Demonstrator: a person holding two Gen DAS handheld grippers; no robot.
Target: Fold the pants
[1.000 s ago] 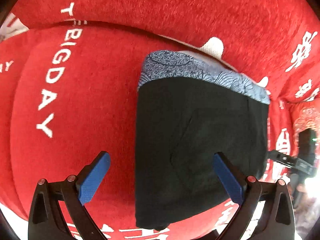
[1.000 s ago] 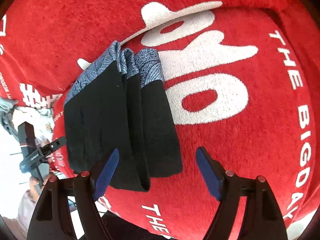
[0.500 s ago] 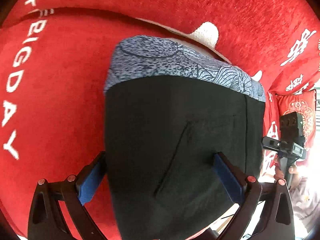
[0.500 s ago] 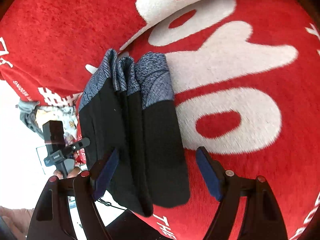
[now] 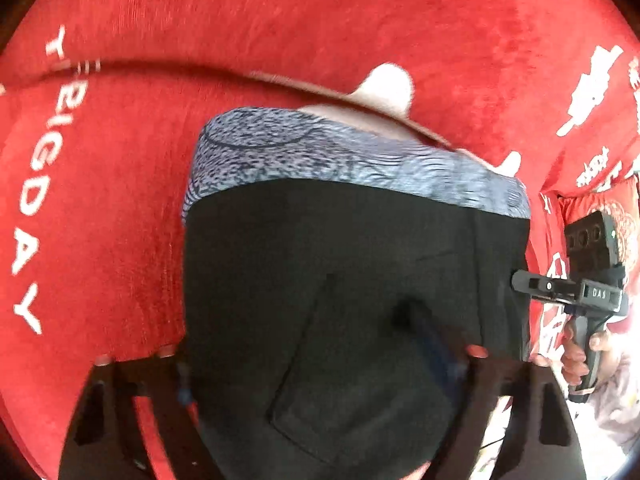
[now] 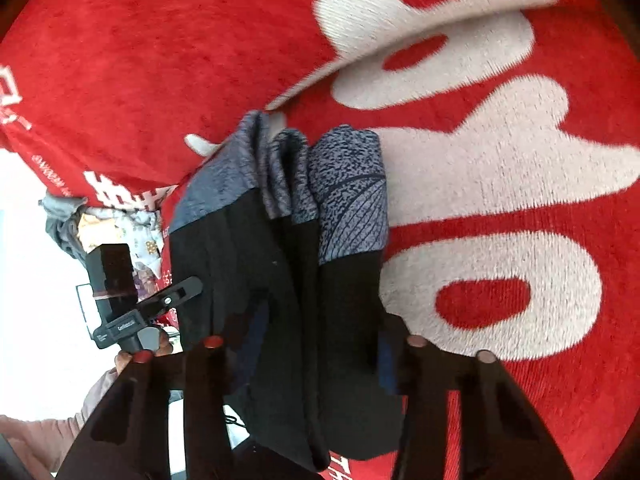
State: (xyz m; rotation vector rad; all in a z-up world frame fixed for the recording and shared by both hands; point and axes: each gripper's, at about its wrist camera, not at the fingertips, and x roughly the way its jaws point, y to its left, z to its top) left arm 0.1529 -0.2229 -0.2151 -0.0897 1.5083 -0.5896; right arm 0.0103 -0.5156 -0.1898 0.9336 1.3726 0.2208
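Note:
The folded black pants (image 5: 352,280) with a blue-grey patterned waistband (image 5: 340,156) lie on the red sofa cushion (image 5: 112,216). My left gripper (image 5: 304,364) is open, its jaws straddling the near end of the bundle, the blue pads dim against the black cloth. In the right wrist view the pants (image 6: 288,280) show as stacked layers seen edge-on. My right gripper (image 6: 308,344) is open too, its fingers on either side of the stack. Each gripper shows in the other's view: the right one (image 5: 588,292), the left one (image 6: 132,316).
The cushion (image 6: 500,184) carries big white lettering. Its front edge runs just below the pants. Beyond the sofa's end sits a pile of patterned cloth (image 6: 120,232) against a bright background.
Both grippers have moved forward onto the near end of the pants, so the bundle now sits between each pair of open fingers. The pants have not moved.

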